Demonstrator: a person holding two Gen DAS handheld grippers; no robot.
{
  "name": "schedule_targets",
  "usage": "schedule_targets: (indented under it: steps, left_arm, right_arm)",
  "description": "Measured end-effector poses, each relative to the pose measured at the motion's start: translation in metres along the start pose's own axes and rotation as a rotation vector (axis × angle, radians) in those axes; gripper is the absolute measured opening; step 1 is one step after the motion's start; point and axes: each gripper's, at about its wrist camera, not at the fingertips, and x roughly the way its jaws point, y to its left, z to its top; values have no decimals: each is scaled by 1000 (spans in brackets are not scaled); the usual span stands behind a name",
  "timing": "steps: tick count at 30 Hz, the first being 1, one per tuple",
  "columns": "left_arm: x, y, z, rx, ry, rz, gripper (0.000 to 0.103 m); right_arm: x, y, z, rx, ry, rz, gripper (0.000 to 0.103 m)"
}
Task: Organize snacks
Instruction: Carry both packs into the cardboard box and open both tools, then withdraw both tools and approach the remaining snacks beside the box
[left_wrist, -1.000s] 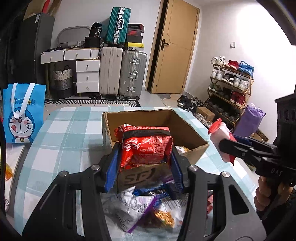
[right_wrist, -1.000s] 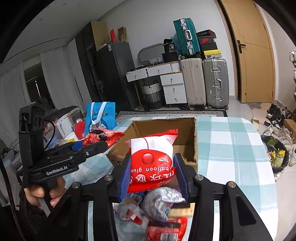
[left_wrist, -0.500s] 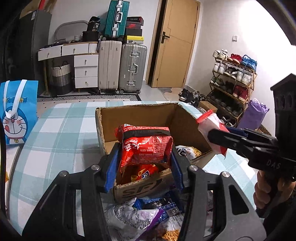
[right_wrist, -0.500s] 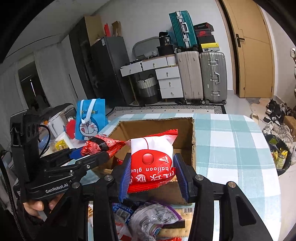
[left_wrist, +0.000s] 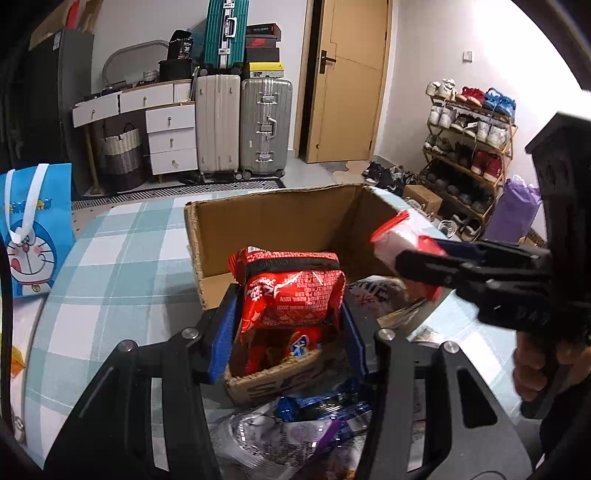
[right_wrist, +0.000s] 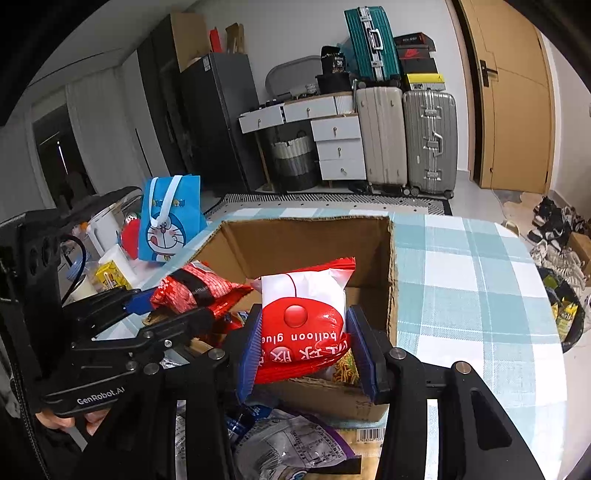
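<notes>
An open cardboard box (left_wrist: 266, 218) stands on the checked table, also in the right wrist view (right_wrist: 306, 240), with snack packs inside. My left gripper (left_wrist: 288, 325) is shut on a red snack bag (left_wrist: 291, 291) and holds it over the box's near edge; this bag shows in the right wrist view (right_wrist: 195, 288). My right gripper (right_wrist: 306, 350) is shut on a red and white "balloon glue" bag (right_wrist: 303, 306) over the box's near side; it shows in the left wrist view (left_wrist: 399, 240).
Loose snack packs (left_wrist: 291, 432) lie on the table in front of the box, also in the right wrist view (right_wrist: 291, 443). A blue Doraemon bag (left_wrist: 29, 229) stands at the left. Cups and cartons (right_wrist: 107, 273) crowd the table's left side.
Both grippers have moved forward with their bags, from in front of the box to over its near part. The box's inside now shows more.
</notes>
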Motion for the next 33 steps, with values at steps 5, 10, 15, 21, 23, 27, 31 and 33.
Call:
schedule_targets:
  steps: [5,10,15,21,23,27,31,33]
  left_arm:
    - [4,2,-1,15,1,4,48]
    - [7,3,-3,20,1,8,48]
    - [8,1,-5,25,1,13,48]
    - [-5,5,-5,21,-5,-3,60]
    - [-15,6,-6,17,-15,-24,68]
    - [-38,0,-9,35,-39,-34,84]
    - [-62,-12,-17,64,-39,-8,89]
    - [-75,-17,-23,62,-36,-11,97]
  right_arm:
    - [1,-4,-2,27,26,17,45]
    - [1,-7,-6,76,48,49,45]
    - [-2,-2,-8,82,58,59,45]
    - [-12,5,-8,47,18,40,58]
    - [-21,7,-7,30,-7,35,69]
    - [-44,9,-7,28,-46,15,92]
    - [-65,7,-15,29,-52,-16,103]
    - [-74,5,-23,24,-54,-37,103]
